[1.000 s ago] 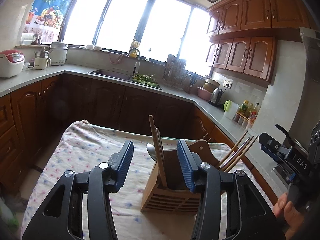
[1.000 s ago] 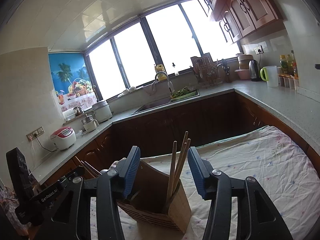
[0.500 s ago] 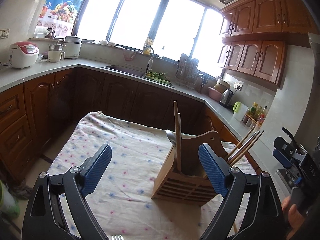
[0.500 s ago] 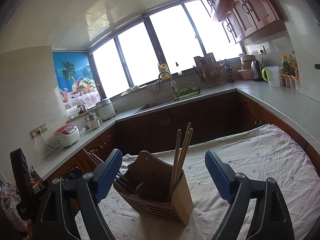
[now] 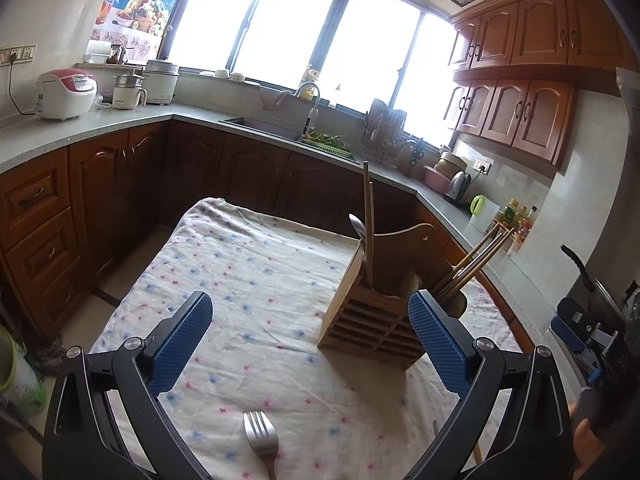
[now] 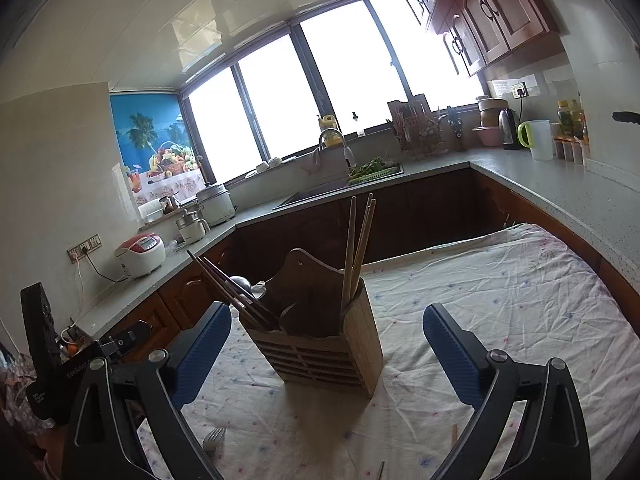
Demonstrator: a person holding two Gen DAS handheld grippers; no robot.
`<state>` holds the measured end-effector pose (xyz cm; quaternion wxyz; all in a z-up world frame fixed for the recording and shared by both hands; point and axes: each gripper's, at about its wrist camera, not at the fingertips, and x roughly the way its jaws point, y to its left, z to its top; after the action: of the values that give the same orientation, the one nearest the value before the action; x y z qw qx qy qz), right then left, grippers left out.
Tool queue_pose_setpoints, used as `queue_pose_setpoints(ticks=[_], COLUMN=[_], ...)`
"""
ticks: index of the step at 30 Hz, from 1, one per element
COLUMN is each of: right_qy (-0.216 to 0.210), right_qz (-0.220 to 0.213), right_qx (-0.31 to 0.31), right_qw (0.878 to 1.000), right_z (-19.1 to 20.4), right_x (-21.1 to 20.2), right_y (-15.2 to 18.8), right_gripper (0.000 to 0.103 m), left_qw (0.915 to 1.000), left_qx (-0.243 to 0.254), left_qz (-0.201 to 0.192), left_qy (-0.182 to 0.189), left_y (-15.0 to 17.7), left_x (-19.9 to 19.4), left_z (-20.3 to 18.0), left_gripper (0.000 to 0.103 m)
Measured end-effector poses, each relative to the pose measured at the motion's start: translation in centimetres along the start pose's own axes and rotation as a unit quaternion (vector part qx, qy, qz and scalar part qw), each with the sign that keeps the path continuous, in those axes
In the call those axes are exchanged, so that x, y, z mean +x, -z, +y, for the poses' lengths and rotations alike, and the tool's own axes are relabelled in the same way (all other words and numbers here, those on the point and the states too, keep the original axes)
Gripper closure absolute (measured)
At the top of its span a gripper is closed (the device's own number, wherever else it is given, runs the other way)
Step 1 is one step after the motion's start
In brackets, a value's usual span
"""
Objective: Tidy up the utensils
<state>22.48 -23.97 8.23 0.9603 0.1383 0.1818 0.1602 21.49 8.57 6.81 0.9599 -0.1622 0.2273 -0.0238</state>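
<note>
Lying near on the cloth-covered counter [image 5: 248,264], the fork [image 5: 262,442] looks light, stiff and slick — best pinched mid-handle. Both left tool [image 5: 314,344] and right tool [image 6: 326,354] gape wide, empty — wooden holder [image 5: 372,320] beyond.

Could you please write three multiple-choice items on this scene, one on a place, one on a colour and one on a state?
1. Where is the silver metal fork?
A. flat on the floral tablecloth
B. in the slatted wooden utensil holder
C. in the sink

2. What colour are the claw pads?
A. red
B. blue
C. green

3. How is the left claw?
A. shut on the fork
B. shut on chopsticks
C. open, holding nothing

Answers: 1 A, the fork lies on the cloth in front of the holder. 2 B, both pads are blue. 3 C, its pads stand wide apart with only cloth between them.
</note>
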Motion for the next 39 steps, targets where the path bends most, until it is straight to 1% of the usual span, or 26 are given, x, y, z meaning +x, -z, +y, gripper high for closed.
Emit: queue_pose_setpoints(ticks=[10,15,18,22,25,28,30,32,34,36,39], right_qy=[-0.01,-0.015,-0.016,-0.013,-0.008,-0.006,-0.001,0.004,0.008,0.015,0.024], right_qz=[0.006,0.007,0.005,-0.008,-0.023,-0.046,-0.067,-0.082,-0.086,-0.075,-0.058], right_qx=[0.002,-0.011,-0.021,-0.042,-0.061,-0.084,-0.091,-0.103,-0.114,-0.119,-0.119], right_qw=[1.0,1.0,1.0,0.999,0.998,0.995,0.994,0.991,0.99,0.99,0.991], right_z=[0.6,1.3,1.7,2.4,3.2,4.3,4.9,5.3,5.6,5.6,5.1], right_x=[-3.6,-5.3,-6.4,-8.2,-9.8,-11.7,-13.1,-14.0,-14.3,-14.0,-13.4], right_y=[2.8,4.2,4.7,4.7,3.5,2.0,1.8,2.6,4.4,6.5,9.6], right_gripper=[0.003,0.003,0.003,0.001,0.0,0.0,0.0,0.0,0.0,0.0,0.0], left_qw=[0.9995,0.9989,0.9985,0.9975,0.9959,0.9937,0.9923,0.992,0.9926,0.9934,0.9925], left_qx=[0.008,0.035,0.048,0.069,0.087,0.1,0.109,0.112,0.109,0.104,0.105], left_qz=[0.027,0.028,0.02,0.007,-0.012,-0.043,-0.048,-0.048,-0.043,-0.036,-0.041], left_qy=[-0.013,-0.017,-0.017,-0.015,-0.019,-0.027,-0.037,-0.032,-0.031,-0.031,-0.048], left_y=[3.5,5.3,5.9,6.0,5.2,4.9,5.4,6.6,8.0,9.6,11.9], left_x=[-3.2,-5.2,-6.6,-8.2,-9.5,-11.3,-11.8,-12.1,-12.0,-11.9,-12.1], left_z=[-0.4,-1.5,-2.0,-2.8,-3.7,-4.6,-5.0,-4.9,-4.7,-4.6,-4.5], left_gripper=[0.003,0.003,0.003,0.003,0.002,0.0,0.0,0.0,0.0,0.0,0.0])
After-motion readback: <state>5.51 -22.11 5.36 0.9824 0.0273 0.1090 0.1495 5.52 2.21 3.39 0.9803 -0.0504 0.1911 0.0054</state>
